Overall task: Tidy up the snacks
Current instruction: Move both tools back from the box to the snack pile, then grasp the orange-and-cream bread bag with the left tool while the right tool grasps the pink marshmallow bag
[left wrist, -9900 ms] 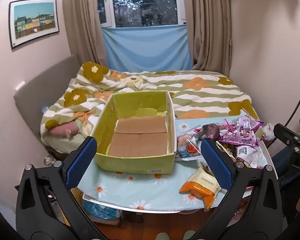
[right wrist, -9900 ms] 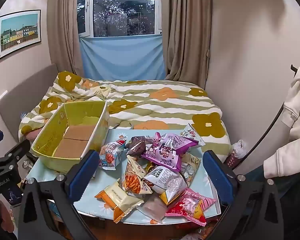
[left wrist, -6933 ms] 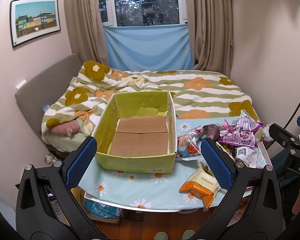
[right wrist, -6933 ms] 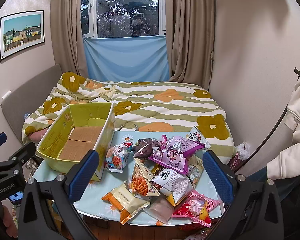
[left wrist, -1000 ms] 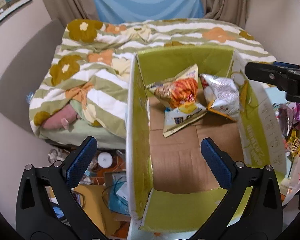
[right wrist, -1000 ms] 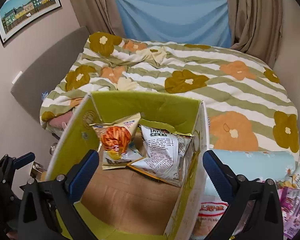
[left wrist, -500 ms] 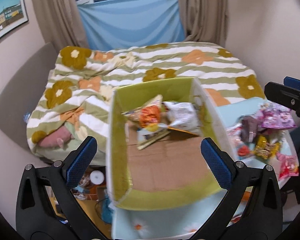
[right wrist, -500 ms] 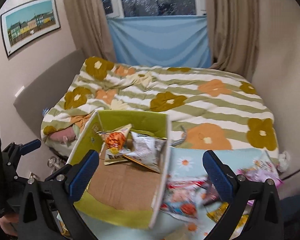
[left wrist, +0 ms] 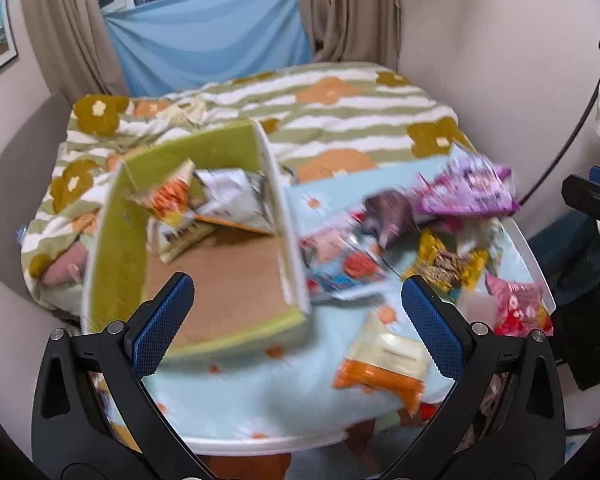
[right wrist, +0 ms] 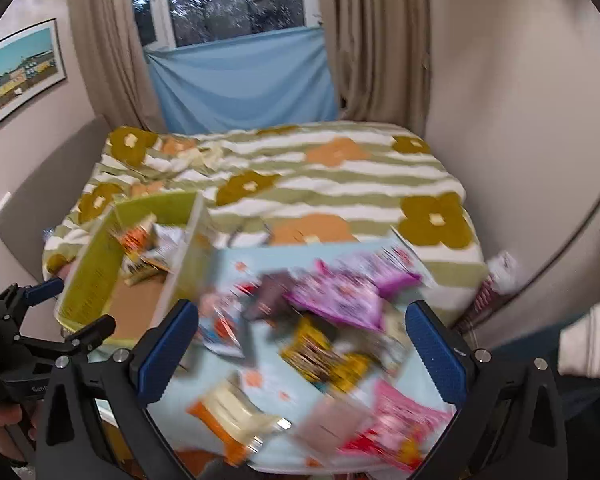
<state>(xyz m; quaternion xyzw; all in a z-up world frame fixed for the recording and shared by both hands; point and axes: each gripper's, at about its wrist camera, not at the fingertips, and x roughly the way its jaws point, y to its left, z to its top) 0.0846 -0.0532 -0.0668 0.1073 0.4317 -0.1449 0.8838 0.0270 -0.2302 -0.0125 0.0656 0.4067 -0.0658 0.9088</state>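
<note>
Black frames, blue textured jaws

Flowered bed [right wrist: 340,176], curtains [right wrist: 376,40], seemingly a picture [right wrist: 18,76]

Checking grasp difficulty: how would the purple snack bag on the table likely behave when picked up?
The purple snack bag looks puffed and crinkled, so probably light and floppy. Its glossy film may slip between pads. It lies atop other packets, so lifting may nudge them.

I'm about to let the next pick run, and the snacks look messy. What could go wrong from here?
The orange-and-cream packet lies close to the table's near edge; a clumsy approach might push it off. The remaining snacks overlap in a pile around the purple bag, so an open claw may catch two at once. Both views are motion-blurred, so aiming the left claw or right claw now could miss.
</note>
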